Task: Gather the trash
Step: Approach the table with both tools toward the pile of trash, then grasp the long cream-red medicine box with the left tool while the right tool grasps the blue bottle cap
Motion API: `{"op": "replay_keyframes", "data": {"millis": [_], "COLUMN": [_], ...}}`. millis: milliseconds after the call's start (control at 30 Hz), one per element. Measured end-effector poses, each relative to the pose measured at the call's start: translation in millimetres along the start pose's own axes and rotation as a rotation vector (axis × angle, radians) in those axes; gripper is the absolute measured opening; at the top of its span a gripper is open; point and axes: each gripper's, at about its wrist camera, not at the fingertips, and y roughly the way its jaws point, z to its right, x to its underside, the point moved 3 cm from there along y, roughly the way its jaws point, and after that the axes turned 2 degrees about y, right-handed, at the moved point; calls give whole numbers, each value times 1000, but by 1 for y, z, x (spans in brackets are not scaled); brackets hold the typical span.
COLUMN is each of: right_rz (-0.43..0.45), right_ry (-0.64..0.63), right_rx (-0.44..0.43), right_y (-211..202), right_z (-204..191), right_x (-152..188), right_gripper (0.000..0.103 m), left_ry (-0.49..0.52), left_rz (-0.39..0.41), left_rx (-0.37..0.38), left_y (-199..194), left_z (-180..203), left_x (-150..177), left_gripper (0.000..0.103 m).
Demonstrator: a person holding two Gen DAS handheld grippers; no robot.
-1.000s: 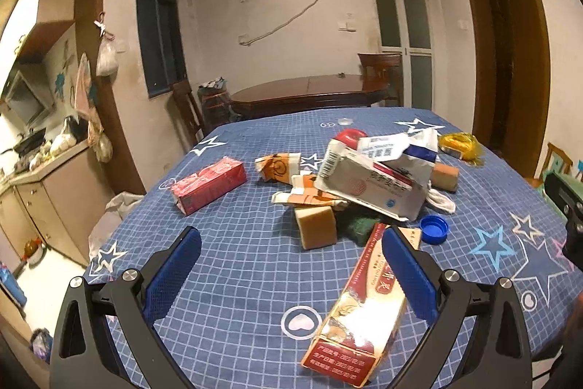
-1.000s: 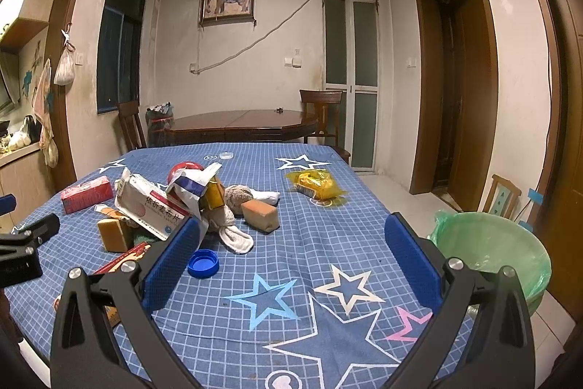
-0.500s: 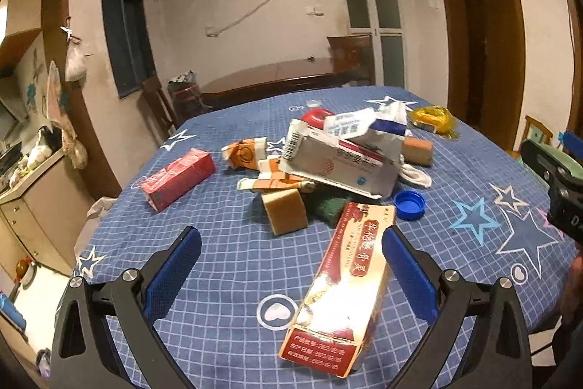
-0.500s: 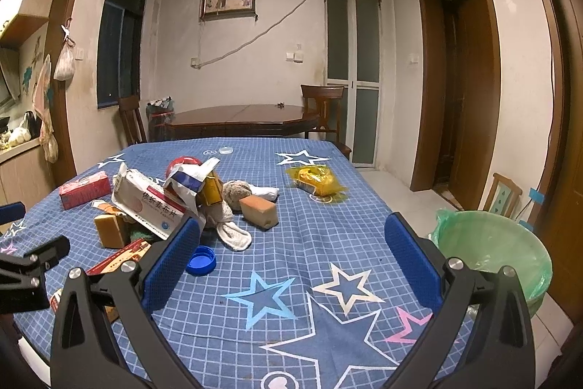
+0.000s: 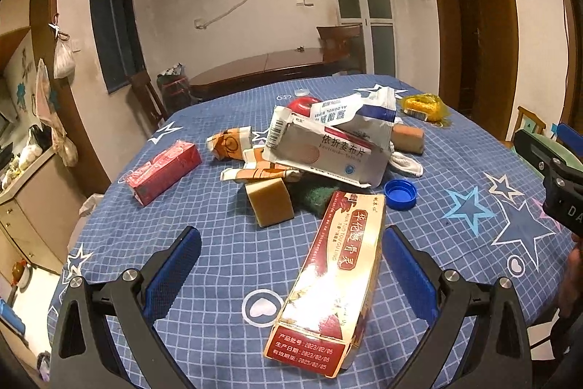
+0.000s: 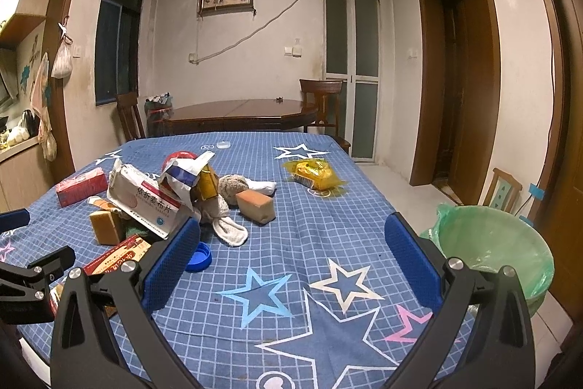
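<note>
Here the counter [image 6: 328, 243] carries a trash heap toward its left side; the green-lined bin [image 6: 488, 254] stands off its right edge; a long red-gold box [image 5: 335, 276] lies between the gaping, empty left tongs [image 5: 291, 276]; the right tongs [image 6: 291, 265] gape empty too.

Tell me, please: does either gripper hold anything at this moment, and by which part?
Nothing is held. The left gripper is open, its fingers on either side of the long red and gold box without touching it. The right gripper is open above the tablecloth.
</note>
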Motion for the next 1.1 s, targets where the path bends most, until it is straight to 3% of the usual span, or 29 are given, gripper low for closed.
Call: {"op": "replay_keyframes", "data": {"millis": [600, 933, 1100], "right_rz": [-8, -52, -103], "right_ry": [1, 8, -29], "right_rx": [0, -90, -202], "right_y": [1, 9, 17], "right_z": [2, -3, -20], "right_x": [2, 5, 5], "right_gripper": [98, 98, 98], "left_ry": [1, 9, -7], "left_rz": [-13, -100, -161], "left_rx": [18, 133, 254], "left_y": [3, 23, 36], "left_z": [3, 3, 1], "left_x": [2, 13, 22], "left_gripper": [99, 97, 87]}}
